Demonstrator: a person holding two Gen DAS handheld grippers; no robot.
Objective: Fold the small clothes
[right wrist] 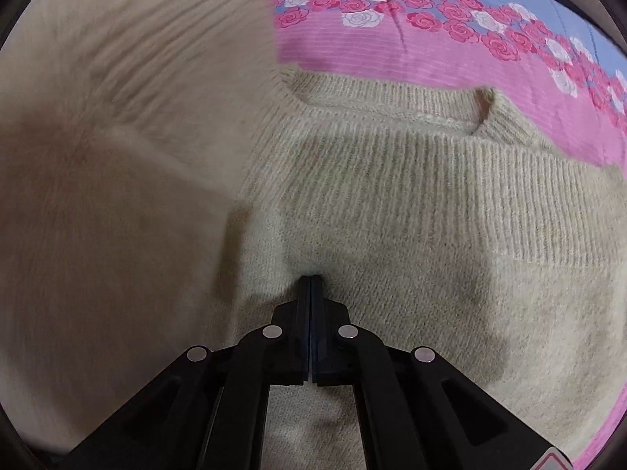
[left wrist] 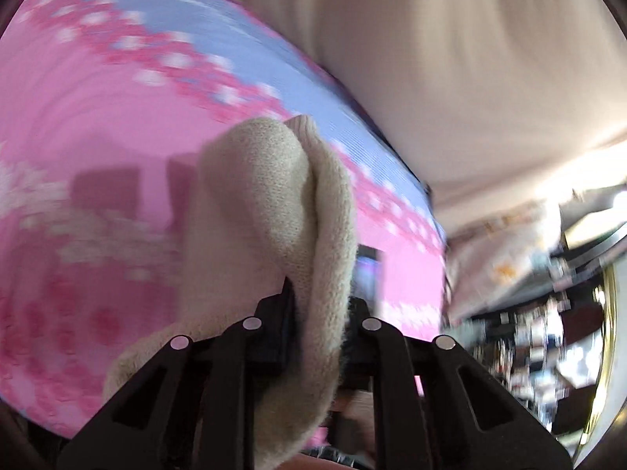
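Observation:
A small beige knitted sweater [right wrist: 411,203] lies on a pink and blue rose-patterned sheet [right wrist: 392,51]. Its ribbed neckline [right wrist: 392,117] faces away from my right gripper. My right gripper [right wrist: 311,280] is shut, its tips pressed down on the sweater's body with no fabric visibly between them. A blurred fold of the same knit [right wrist: 117,156] hangs at the left of the right wrist view. My left gripper [left wrist: 319,301] is shut on a bunched part of the sweater [left wrist: 274,215] and holds it raised above the sheet [left wrist: 98,137].
The sheet's blue band with roses [left wrist: 235,39] runs along the far edge. A pale beige blurred surface [left wrist: 470,78] is beyond it. A cluttered dark area with a patterned cloth [left wrist: 509,266] is at the right of the left wrist view.

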